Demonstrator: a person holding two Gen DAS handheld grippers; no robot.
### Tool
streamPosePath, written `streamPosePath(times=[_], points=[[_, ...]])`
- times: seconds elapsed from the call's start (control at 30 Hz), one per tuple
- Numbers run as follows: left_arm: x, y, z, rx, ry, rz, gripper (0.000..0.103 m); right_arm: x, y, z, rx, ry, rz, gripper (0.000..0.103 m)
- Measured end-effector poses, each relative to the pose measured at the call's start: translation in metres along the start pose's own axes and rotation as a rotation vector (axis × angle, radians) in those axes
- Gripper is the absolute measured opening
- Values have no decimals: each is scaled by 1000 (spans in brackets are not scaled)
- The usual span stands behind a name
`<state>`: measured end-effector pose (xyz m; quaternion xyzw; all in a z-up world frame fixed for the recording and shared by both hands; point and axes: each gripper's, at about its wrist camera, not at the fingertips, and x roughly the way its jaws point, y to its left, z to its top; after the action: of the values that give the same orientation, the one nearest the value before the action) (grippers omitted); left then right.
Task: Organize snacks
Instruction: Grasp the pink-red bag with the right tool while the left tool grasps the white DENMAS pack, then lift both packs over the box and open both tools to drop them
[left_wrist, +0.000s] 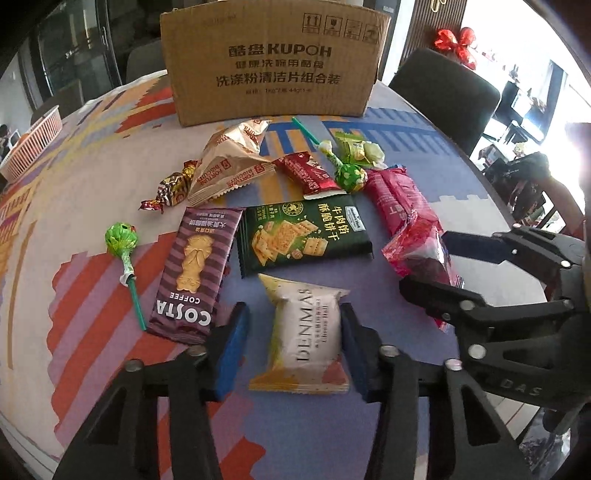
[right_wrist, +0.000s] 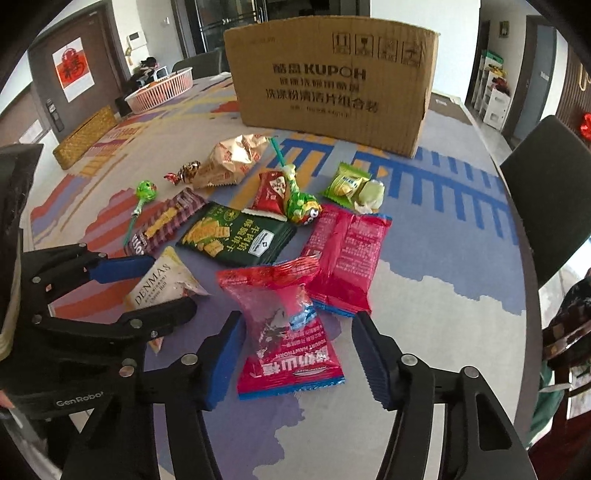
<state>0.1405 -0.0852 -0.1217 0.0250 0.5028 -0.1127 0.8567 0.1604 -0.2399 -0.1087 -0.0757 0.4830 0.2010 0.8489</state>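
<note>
- Left gripper (left_wrist: 293, 314), near edge of the table (left_wrist: 92, 221): jaws part-open and straddling the white DENMAS packet (left_wrist: 306, 332). The right pad looks to touch the packet's side and the left pad stands clear, so no grip yet
- Right gripper (right_wrist: 300, 321), same near edge and just beside the left one: jaws open around the pink hawthorn packet (right_wrist: 291, 339), a gap showing at the right pad. Contact at the left pad is hard to judge through the fisheye
- Materials: DENMAS is a matte, puffed pillow pack with crimped ends. The hawthorn packet is glossy crinkled film, partly see-through and loosely filled. The pads are blue and ribbed, and the cloth is flat with a printed pattern
- Risk: puffed, slick film could squirt out of closing pads or skate across the cloth if one pad lands first
- Risk: the two grippers sit close together, so the black linkages could knock as they lift
- Risk: the hawthorn packet's far end overlaps a second pink packet (right_wrist: 345, 258), which may drag along
- Mid-table: flat dark green cracker packet (left_wrist: 304, 236), purple striped COSTA biscuit bar (left_wrist: 192, 277), and a green foil lollipop (left_wrist: 123, 243) on a thin stick
- Far edge: open brown corrugated cardboard box (left_wrist: 273, 62), the likely place for the snacks, with nothing seen going in yet. A pink slatted basket (right_wrist: 162, 92) sits at the far left corner
</note>
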Motion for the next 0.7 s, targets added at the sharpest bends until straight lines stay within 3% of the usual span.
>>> streamPosePath(times=[0.17, 0.4, 0.7], points=[[0, 7, 3, -24, 0, -23, 35, 2, 2, 0, 33, 12, 3, 46], [-4, 13, 3, -30, -23, -20, 35, 1, 9, 0, 76, 13, -30, 38], [-22, 24, 11, -33, -78, -19, 34, -12, 11, 2, 181, -29, -50, 38]])
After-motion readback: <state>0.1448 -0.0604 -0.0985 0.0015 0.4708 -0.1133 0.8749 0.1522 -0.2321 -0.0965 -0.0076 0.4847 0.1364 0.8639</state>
